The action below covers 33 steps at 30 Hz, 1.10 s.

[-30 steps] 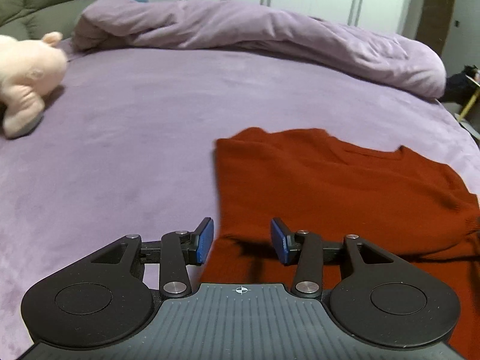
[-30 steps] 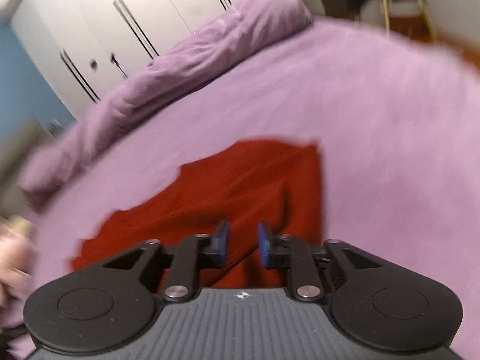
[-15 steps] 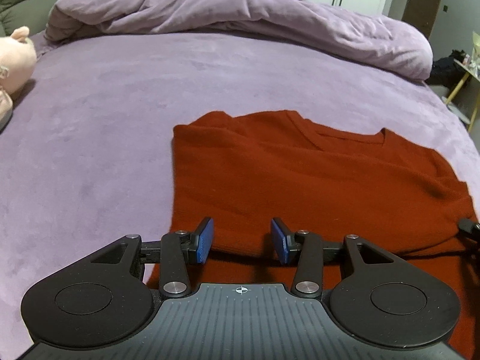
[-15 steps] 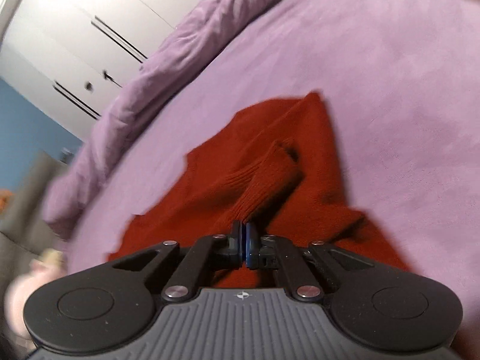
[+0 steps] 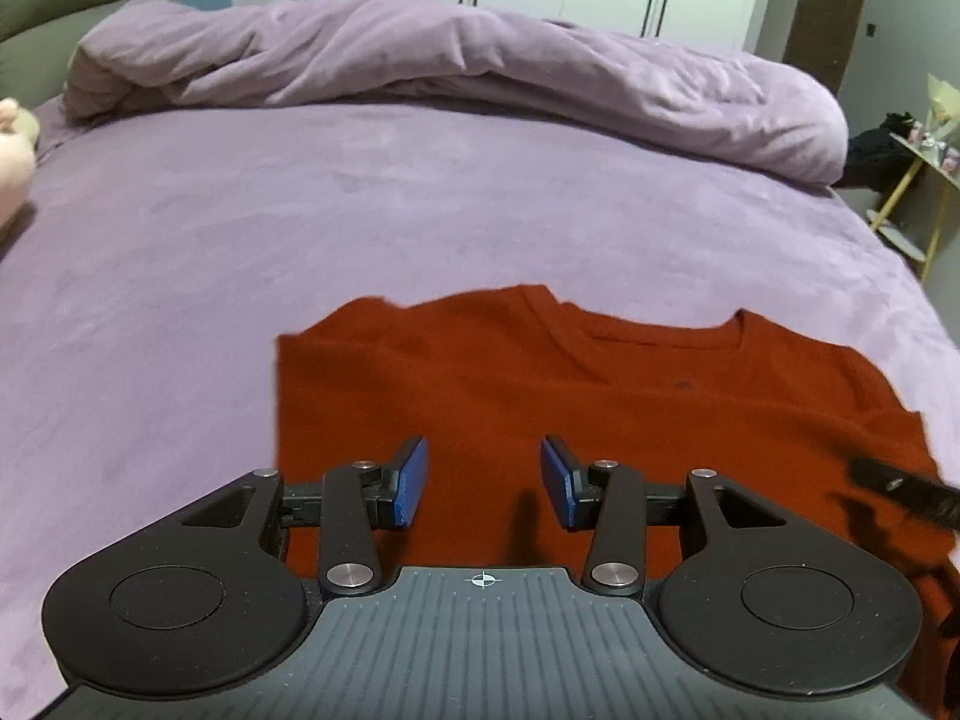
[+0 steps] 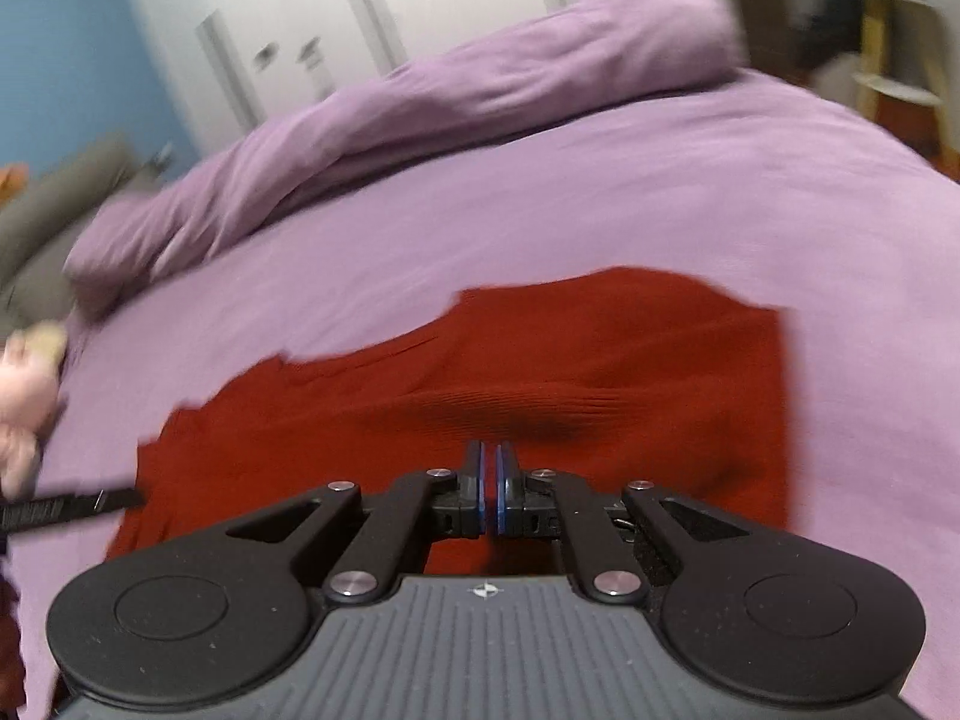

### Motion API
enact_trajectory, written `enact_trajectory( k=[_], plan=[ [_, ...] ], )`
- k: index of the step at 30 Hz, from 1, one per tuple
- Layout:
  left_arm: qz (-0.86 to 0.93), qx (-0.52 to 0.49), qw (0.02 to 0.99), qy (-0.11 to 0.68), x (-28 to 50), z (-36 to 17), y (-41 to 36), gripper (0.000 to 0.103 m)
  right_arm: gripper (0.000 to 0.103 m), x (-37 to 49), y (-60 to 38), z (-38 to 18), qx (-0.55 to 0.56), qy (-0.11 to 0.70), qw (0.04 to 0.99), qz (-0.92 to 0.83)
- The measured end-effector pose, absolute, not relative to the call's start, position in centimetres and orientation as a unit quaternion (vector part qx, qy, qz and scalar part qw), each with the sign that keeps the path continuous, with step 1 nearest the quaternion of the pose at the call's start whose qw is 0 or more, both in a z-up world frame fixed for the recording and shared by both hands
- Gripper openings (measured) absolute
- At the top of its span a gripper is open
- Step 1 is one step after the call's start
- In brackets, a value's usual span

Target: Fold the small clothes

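Right wrist view shows the right gripper (image 6: 490,495) pinched on a fold of the red sweater (image 6: 540,372), low centre on the purple bed (image 6: 660,192). The left gripper (image 5: 483,480) hovers half open, empty. A sleeve fold seems underway; next, lay it flat.

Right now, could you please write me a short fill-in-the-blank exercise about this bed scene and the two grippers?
1. The garment spread on the bed is ____ in colour.
2. The bed sheet and the bunched duvet behind it are both ____.
3. The left gripper hangs over the garment with its jaws ____.
4. The blue pads of the right gripper are pressed almost ____.

Missing words: red; purple; open; together
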<state>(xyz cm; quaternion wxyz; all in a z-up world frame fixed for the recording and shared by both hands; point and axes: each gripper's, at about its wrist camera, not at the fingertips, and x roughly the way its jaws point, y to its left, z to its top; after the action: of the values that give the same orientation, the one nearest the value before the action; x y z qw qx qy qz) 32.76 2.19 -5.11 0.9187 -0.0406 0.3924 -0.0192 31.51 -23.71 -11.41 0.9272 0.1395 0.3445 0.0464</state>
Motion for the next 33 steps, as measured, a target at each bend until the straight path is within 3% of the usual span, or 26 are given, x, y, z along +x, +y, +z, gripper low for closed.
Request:
enact_trajectory(
  k=[4, 9, 12, 15, 18, 29, 33],
  plan=[
    [-0.009, 0.005, 0.912, 0.41, 34.8, -8.0, 0.9, 0.05, 0.003, 32.9, -22.6, -13.6, 0.044, 0.331, 0.942, 0.021],
    [-0.023, 0.047, 0.927, 0.372, 34.2, -9.5, 2.1, 0.079, 0.0, 31.3, -28.5, -13.7, 0.055, 0.299, 0.952, -0.032],
    [-0.018, -0.017, 0.921, 0.389, 34.0, -9.3, 4.2, 0.078, 0.0, 30.7, -28.7, -13.6, 0.039, 0.304, 0.952, -0.029],
    [-0.012, -0.039, 0.918, 0.395, 32.7, -8.0, 5.0, 0.071, 0.001, 29.1, -26.7, -12.2, 0.022, 0.311, 0.95, -0.018],
    [-0.018, -0.052, 0.913, 0.405, 31.3, -7.6, 5.3, 0.07, 0.002, 27.8, -24.6, -12.1, 0.028, 0.312, 0.949, 0.023],
    [-0.009, 0.024, 0.907, 0.421, 30.2, -8.2, 4.3, 0.073, 0.002, 27.0, -24.0, -13.3, -0.026, 0.342, 0.939, 0.021],
    [0.004, 0.055, 0.902, 0.428, 27.6, -6.7, 4.3, 0.069, 0.005, 23.8, -24.6, -11.8, 0.0, 0.37, 0.929, 0.002]
  ],
)
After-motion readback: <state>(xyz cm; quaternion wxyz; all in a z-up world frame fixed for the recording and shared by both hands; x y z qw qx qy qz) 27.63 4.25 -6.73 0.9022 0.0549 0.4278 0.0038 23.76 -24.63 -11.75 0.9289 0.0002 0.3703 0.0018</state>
